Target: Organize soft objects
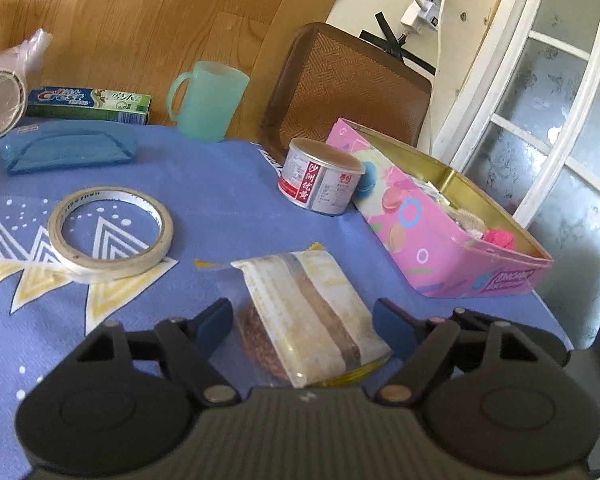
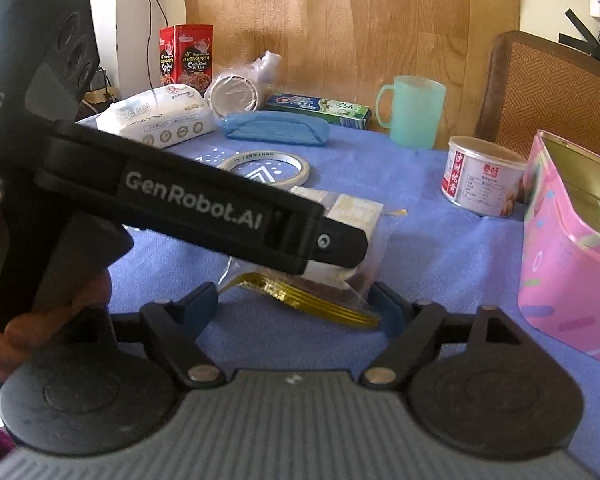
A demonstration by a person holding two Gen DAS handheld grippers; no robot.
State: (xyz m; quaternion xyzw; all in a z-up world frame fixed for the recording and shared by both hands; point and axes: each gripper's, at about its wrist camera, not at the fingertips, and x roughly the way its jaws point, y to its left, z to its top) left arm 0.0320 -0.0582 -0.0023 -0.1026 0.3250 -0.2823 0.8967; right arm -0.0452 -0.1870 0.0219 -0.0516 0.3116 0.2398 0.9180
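A snack packet, clear wrap with a white label and a brown cake inside, is laid flat on the blue tablecloth. It is placed between the blue pads of the left gripper, whose jaws are spread apart; a gap is seen on the left side of the packet, and at the right pad contact cannot be told. In the right wrist view the same packet is seen beyond the right gripper, whose jaws are also held wide, with the gold edge of the packet just between the pads and no squeezing visible. The left gripper's body is stretched across this view, above the packet, held by a hand.

To the right of the packet a pink tin is standing open, with small things inside. Behind the packet, next to the tin, a can is set upright. Left of the packet a tape roll is lying flat. Farther behind the packet are found a blue case, a toothpaste box and a green mug. A wipes pack and a red box are seen far behind, to the left.
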